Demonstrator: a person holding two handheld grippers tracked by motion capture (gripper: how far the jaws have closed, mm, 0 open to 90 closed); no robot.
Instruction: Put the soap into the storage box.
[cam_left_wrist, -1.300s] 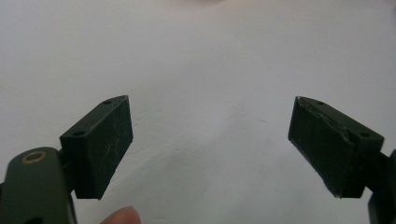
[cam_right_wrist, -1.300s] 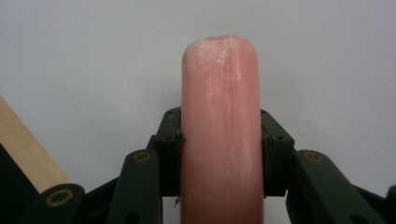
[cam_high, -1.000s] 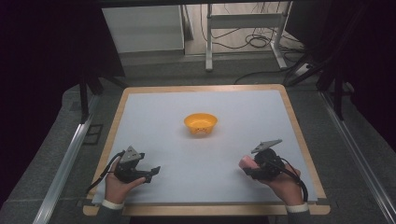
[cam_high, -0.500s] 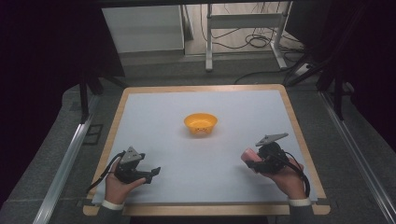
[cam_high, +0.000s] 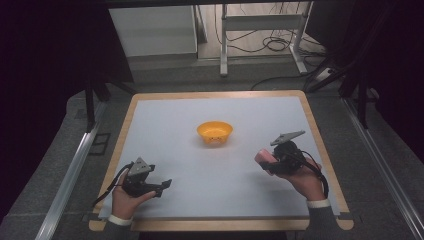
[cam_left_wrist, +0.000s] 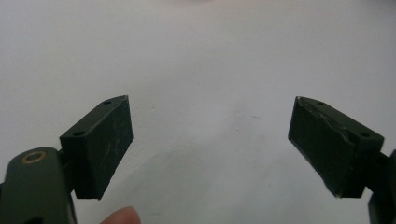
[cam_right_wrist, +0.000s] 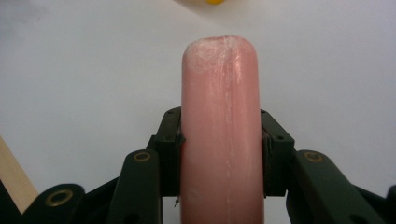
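Observation:
A pink sausage-shaped object (cam_right_wrist: 219, 126) sticks out from between the jaws of my right gripper (cam_right_wrist: 219, 154), which is shut on it. In the high view that gripper (cam_high: 274, 161) hovers at the right of the white table top, its pink load (cam_high: 264, 159) pointing left toward the middle. An orange bowl (cam_high: 214, 132) stands at the table's centre, beyond both grippers; its edge (cam_right_wrist: 208, 2) peeks in at the top of the right gripper view. My left gripper (cam_high: 162, 186) rests low at the front left, open, with bare table between its pads (cam_left_wrist: 112, 140).
The white table top (cam_high: 210, 190) has a wooden rim (cam_high: 320, 150). Grey floor, metal rails (cam_high: 70, 170) and a table frame with cables (cam_high: 260, 45) lie beyond. A fingertip (cam_left_wrist: 122, 216) shows at the bottom of the left gripper view.
My right gripper has lifted and moved slightly away from the front edge with the pink object in it. The left gripper has stayed put.

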